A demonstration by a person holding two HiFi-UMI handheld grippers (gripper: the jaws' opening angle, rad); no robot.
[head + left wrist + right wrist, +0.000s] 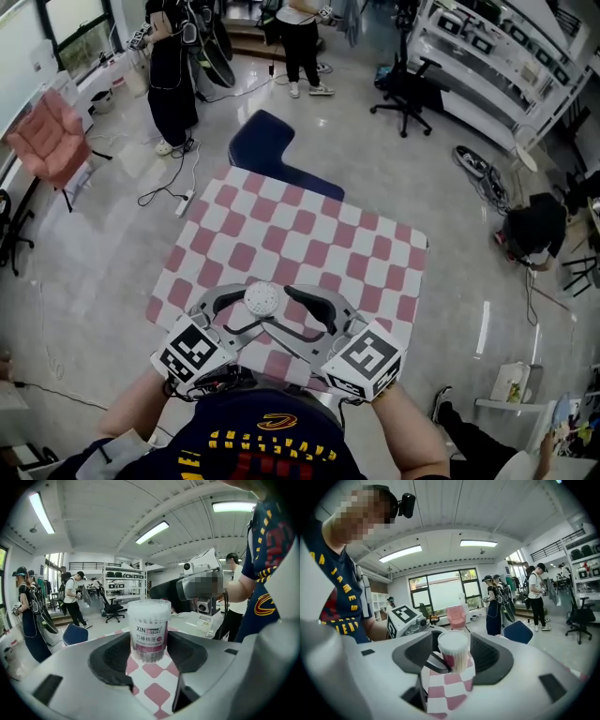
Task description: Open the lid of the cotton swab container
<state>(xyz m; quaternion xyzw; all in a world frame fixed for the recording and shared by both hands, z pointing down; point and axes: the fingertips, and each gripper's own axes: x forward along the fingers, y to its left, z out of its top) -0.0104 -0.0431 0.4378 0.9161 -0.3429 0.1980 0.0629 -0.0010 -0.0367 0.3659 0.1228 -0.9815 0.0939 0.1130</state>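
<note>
The cotton swab container (262, 300) is a clear round tub with a white top and stands upright near the front edge of the pink-and-white checked table (309, 234). In the left gripper view the container (149, 630) fills the gap between the jaws, and my left gripper (149, 651) is shut on its body. My right gripper (453, 660) reaches in from the other side. Its jaws stand wide on either side of the container's upper part (453, 648) without pressing on it. Both grippers meet at the tub in the head view, the left gripper (246, 312) and the right gripper (284, 315).
A dark blue chair (267, 141) stands at the table's far edge. On the floor to the left lie a power strip and cable (183, 202), with a pink armchair (52, 136) further off. People (173, 66) stand at the back, near a black office chair (403, 89).
</note>
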